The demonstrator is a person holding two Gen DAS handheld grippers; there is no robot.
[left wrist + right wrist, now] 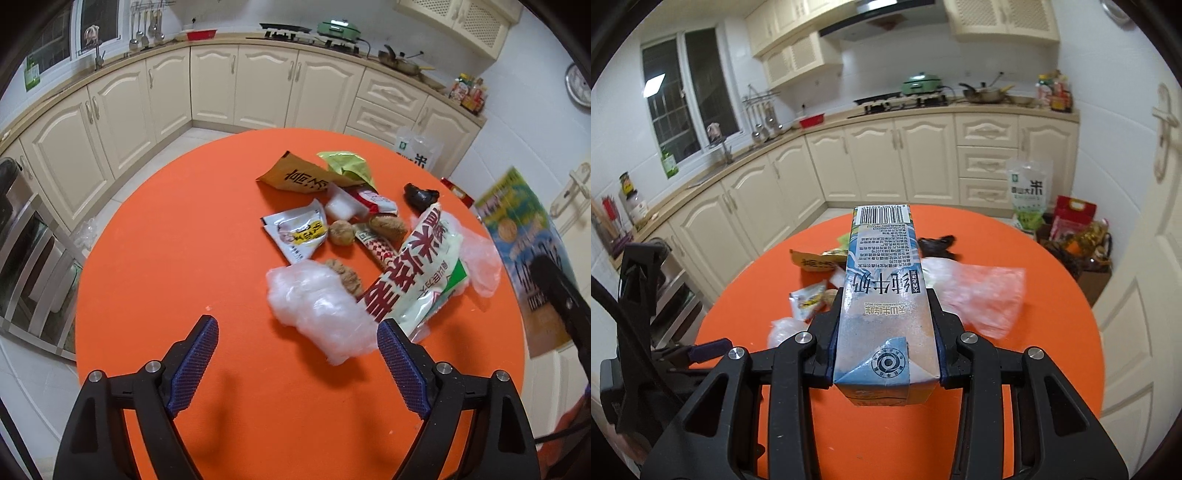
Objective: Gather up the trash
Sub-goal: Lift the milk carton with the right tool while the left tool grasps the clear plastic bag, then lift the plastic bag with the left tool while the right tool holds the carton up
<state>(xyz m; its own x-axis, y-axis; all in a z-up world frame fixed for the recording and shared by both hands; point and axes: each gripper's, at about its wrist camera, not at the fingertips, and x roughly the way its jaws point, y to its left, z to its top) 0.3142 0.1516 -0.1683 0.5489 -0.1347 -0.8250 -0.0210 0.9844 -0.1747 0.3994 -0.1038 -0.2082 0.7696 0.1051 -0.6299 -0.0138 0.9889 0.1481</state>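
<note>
Left gripper (297,332): black plastic frame showing 4 silver screws, 2 blue cross-hatched pads (195,365). Right gripper (886,328): matching black frame wearing 4 silver screws, blue pad edges showing.

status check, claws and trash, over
Right claw shut on milk carton, lifted. Left claw open, empty, over table. Trash pile ahead, nothing blocking.

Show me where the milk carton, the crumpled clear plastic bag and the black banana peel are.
milk carton (884,295): right wrist view, printed top face.
crumpled clear plastic bag (317,306): left wrist view, its middle.
black banana peel (421,195): left wrist view, its dark body.
</note>
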